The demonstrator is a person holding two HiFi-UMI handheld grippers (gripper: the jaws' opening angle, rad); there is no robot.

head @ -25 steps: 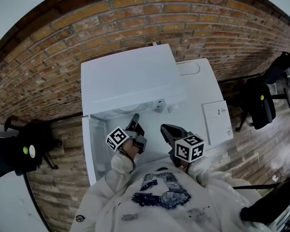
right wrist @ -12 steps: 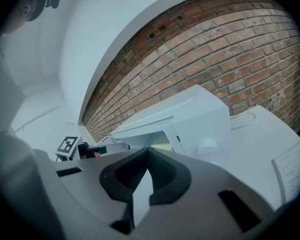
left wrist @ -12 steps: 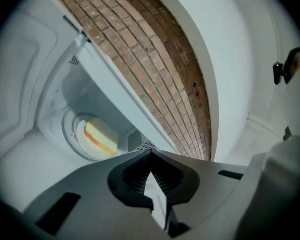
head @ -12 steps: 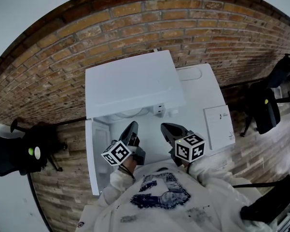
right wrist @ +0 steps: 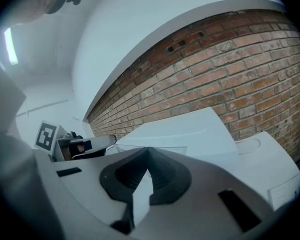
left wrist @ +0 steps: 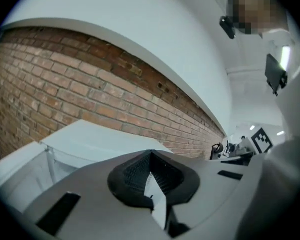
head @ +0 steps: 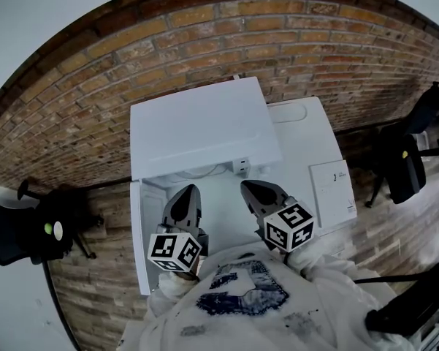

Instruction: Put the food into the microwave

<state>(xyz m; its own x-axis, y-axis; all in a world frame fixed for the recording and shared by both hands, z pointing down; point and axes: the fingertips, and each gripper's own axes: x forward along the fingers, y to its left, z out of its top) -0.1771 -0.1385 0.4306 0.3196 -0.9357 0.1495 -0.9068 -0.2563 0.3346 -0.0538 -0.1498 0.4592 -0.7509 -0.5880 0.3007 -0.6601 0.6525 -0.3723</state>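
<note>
1. The microwave (head: 204, 126) is a white box backed against the brick wall (head: 204, 42), and its door (head: 137, 232) is swung open at the left side.
2. The left gripper (head: 184, 194) points at the open front, just right of that door. Its jaws are pressed together with nothing between them (its own view shows the dark pads meeting at the tip).
3. The right gripper (head: 251, 189) sits just beside it, aimed the same way at the right part of the opening. Its jaws are also together and carry nothing.
4. Both marker cubes, left (head: 175, 251) and right (head: 287, 227), ride close to the person's white sweatshirt (head: 241, 298).
5. To the right, a white cabinet (head: 307, 141) touches the microwave's side, and a paper sheet (head: 331, 189) lies on its near corner.
6. Further out, a black chair (head: 29, 229) stands on the far left and another dark chair (head: 402, 159) on the far right, both well apart from the microwave.
</note>
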